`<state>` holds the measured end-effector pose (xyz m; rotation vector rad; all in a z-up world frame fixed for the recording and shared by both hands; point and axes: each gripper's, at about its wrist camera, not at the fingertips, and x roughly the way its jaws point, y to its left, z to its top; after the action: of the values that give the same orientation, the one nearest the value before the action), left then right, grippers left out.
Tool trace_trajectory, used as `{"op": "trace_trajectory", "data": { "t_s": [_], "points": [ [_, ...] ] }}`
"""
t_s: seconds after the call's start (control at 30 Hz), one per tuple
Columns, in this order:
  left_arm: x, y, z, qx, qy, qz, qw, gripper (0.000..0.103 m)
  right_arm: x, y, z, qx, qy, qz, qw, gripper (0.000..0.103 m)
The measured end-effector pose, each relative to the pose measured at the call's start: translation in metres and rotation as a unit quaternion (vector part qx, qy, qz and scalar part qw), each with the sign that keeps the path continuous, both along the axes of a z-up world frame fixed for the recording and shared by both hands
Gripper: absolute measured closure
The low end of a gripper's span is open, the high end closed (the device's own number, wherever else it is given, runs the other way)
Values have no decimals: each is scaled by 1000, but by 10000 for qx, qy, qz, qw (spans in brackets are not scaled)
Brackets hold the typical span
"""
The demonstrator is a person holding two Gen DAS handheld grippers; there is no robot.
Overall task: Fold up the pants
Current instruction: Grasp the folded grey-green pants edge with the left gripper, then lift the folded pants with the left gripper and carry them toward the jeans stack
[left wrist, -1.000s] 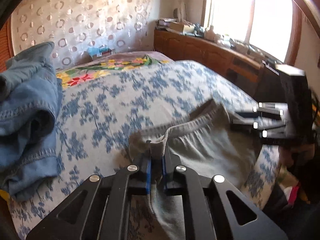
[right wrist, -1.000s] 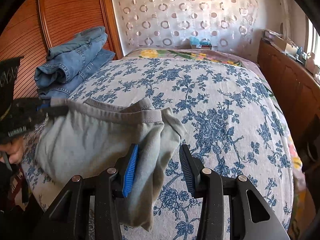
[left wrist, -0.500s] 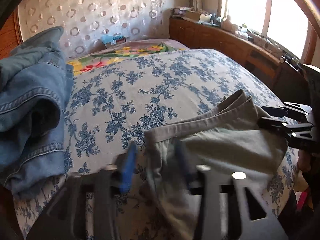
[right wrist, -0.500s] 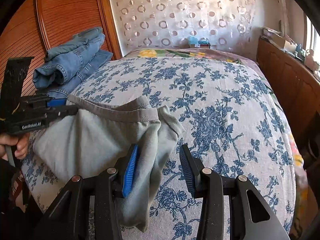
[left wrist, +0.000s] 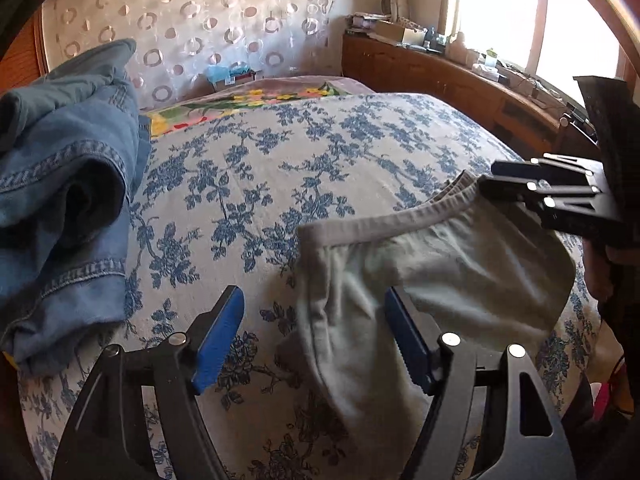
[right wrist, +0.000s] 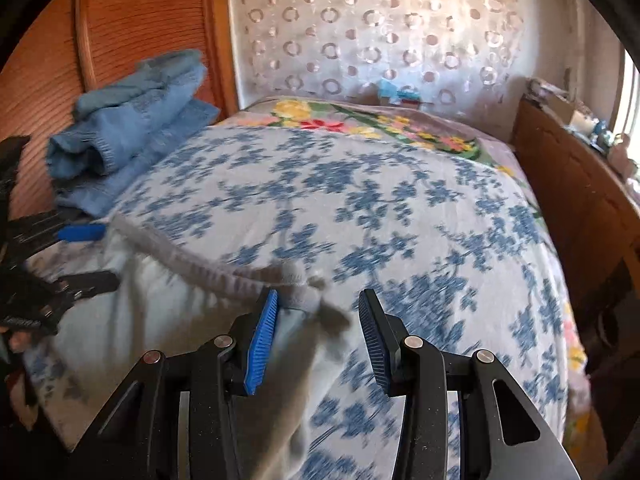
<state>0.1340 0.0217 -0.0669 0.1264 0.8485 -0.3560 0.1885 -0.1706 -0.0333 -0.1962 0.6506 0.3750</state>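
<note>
We were laying the grey pants (left wrist: 460, 280) on the bed (left wrist: 320, 160), the left gripper (left wrist: 316, 336) opening off the waistband and the right gripper (right wrist: 316, 332) apart around it, unclamped; next, we judged, came regripping to fold.

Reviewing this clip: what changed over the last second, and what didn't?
The left gripper let go of the grey pants; its fingers are opening around the waistband corner, which now lies on the bedspread. The right gripper stayed half open astride the fabric. The jeans are unmoved.

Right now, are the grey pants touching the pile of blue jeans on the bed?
Apart. The left wrist view shows it: a strip of the flowered bedspread lies bare between the grey pants and the blue jeans.
</note>
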Motion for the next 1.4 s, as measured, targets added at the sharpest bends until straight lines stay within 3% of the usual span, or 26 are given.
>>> {"op": "trace_trajectory", "data": {
  "t_s": [0.27,0.47,0.97,1.17,1.23,1.4],
  "points": [
    [3,2,-9,-32,137,44,9999,28,-11,-3,0,202,60,119,9997,59],
    [5,2,-10,-35,208,57,9998,23,-19,-4,-7,189,224,262,9992,38],
    [6,1,-11,4,215,7,9998,20,-12,2,-20,23,420,306,9986,34],
    [3,5,-11,-80,287,-88,9995,20,-11,3,-20,62,491,345,9982,34],
    [2,10,-9,-222,321,-85,9992,27,-10,2,-19,83,511,361,9980,35],
    [-6,23,-7,-481,333,3,9983,42,-11,3,-18,195,574,506,9969,54]
  ]
}}
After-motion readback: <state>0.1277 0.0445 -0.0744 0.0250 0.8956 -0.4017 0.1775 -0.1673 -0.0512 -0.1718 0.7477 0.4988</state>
